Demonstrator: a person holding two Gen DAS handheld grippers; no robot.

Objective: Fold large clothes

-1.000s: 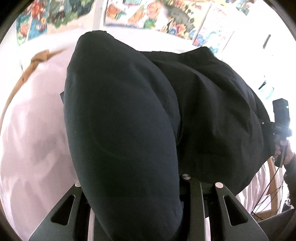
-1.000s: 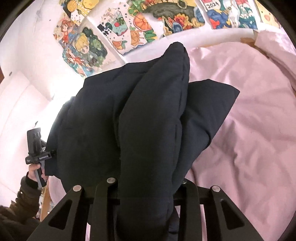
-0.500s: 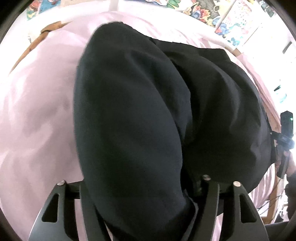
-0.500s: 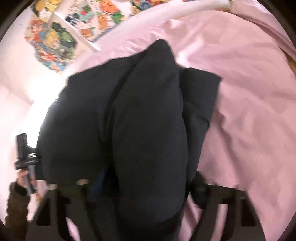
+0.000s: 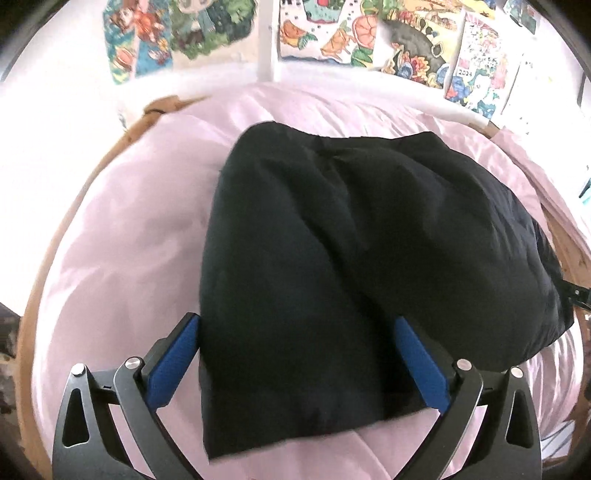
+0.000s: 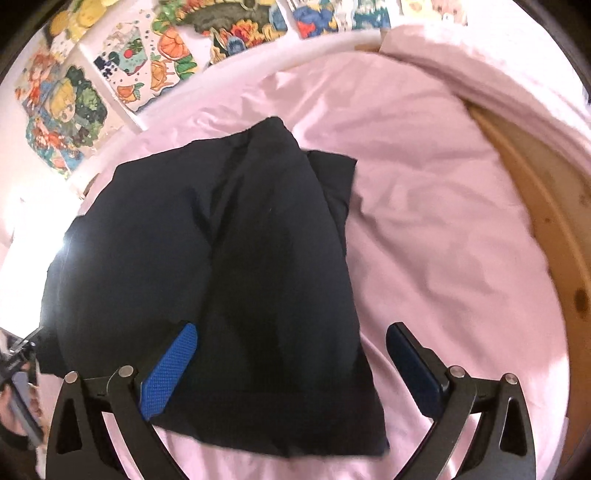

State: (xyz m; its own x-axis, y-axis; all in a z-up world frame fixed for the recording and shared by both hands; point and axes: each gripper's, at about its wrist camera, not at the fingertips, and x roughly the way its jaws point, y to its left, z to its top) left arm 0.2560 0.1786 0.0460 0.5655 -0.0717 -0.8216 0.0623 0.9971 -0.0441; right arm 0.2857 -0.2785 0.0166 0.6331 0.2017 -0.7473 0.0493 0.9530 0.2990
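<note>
A large black padded garment (image 5: 332,258) lies folded on a pink bed sheet (image 5: 122,240). It also shows in the right wrist view (image 6: 221,266). My left gripper (image 5: 295,358) is open, its blue pads (image 5: 171,360) standing on either side of the garment's near left end. My right gripper (image 6: 291,365) is open, its blue pads (image 6: 168,373) standing on either side of the garment's near right end. Neither gripper holds the cloth. The garment's near edge lies flat on the sheet.
A wooden bed frame (image 6: 546,229) runs along the right, and shows at the left in the left wrist view (image 5: 55,258). Colourful posters (image 5: 369,33) cover the wall behind the bed. Bunched pink bedding (image 6: 480,66) lies at the far right.
Both grippers were shut on the lifted black garment. They lowered it onto the bed and opened, and the garment now lies flat.
</note>
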